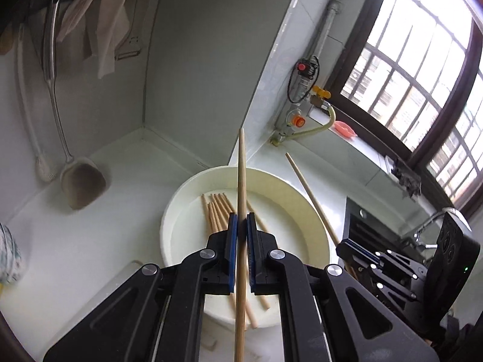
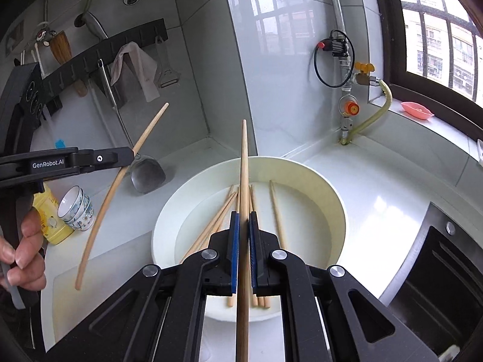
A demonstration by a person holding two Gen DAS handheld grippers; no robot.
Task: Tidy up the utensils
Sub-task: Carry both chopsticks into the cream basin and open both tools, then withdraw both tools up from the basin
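The left gripper (image 1: pixel 240 226) is held above the near rim of a wide basin (image 1: pixel 187 199), with its two blue-padded jaws pressed narrow around one wooden chopstick (image 1: pixel 241 181). This stick stands almost upright between the pads, its thin tip pointing to the far wall. The right gripper (image 2: pixel 244 226) is in the same pose over the same basin (image 2: pixel 329 199): the jaws are closed tight on a second chopstick (image 2: pixel 244 166), which also runs straight away from the camera. In the right wrist view the left gripper (image 2: pixel 128 154) comes in from the left side, and the person's hand (image 2: pixel 22 250) is wrapped around its black handle; its chopstick (image 2: pixel 120 178) looks long and a little bent by the lens.

The rest of the chopsticks (image 2: pixel 217 226) lie loose on the flat bottom of the basin, some crossing each other. The basin is round, cream-white and smooth, and it sits on a glossy white counter (image 2: pixel 377 187) in a tiled corner. At the far left a metal spatula (image 2: pixel 148 175) hangs from a dark wall rack (image 2: pixel 99 51) beside a pale cloth (image 2: pixel 135 66). Small patterned cups (image 2: pixel 75 208) are stacked near a yellow bottle (image 2: pixel 49 214). To the right there is a gas pipe (image 2: pixel 339 15) with a yellow valve, a pink dish (image 2: pixel 416 110) on the sill, and a barred window (image 2: pixel 437 30).
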